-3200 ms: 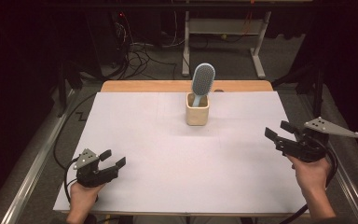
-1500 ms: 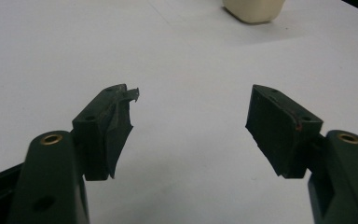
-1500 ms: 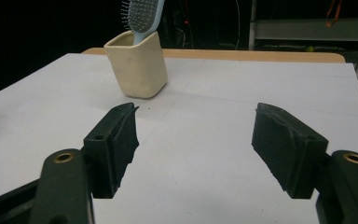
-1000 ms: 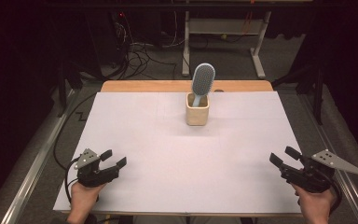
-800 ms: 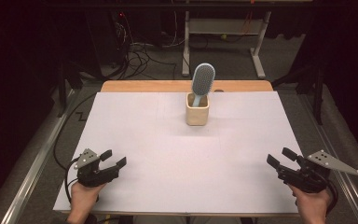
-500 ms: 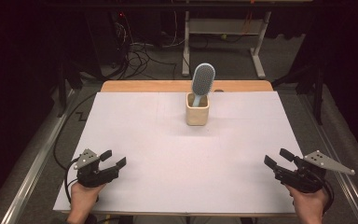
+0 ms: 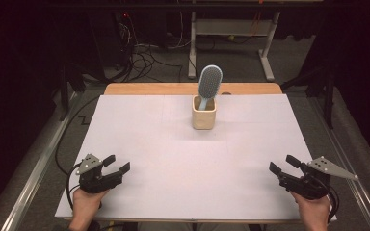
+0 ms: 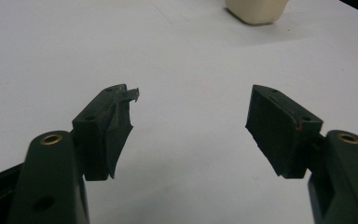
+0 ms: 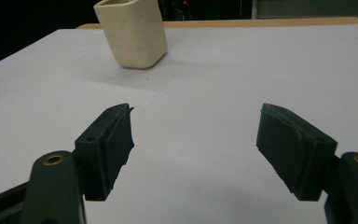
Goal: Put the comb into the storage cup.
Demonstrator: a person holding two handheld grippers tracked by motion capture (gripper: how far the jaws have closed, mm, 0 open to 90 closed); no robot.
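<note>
A cream cup (image 7: 204, 113) stands at the far middle of the white table (image 7: 173, 159), with a blue-grey hairbrush (image 7: 209, 83) upright in it, head up. My left gripper (image 7: 116, 163) rests low at the near left corner, open, with nothing between its jaws (image 8: 191, 123). My right gripper (image 7: 283, 164) sits at the near right corner, open and empty; its jaws have just been opening. The cup's base (image 8: 257, 10) shows far off in the left gripper view, and the cup (image 9: 133, 32) stands ahead to the left in the right gripper view (image 9: 193, 140).
The table's wooden far edge (image 7: 192, 89) shows beyond the white sheet. Metal rails run along both sides of the table. Cables (image 7: 147, 55) and a table frame (image 7: 231, 33) lie on the dark floor behind.
My right gripper came down from mid-right to the near right corner, then slid slightly left, and its jaws spread wider. The left gripper, cup and hairbrush stayed put.
</note>
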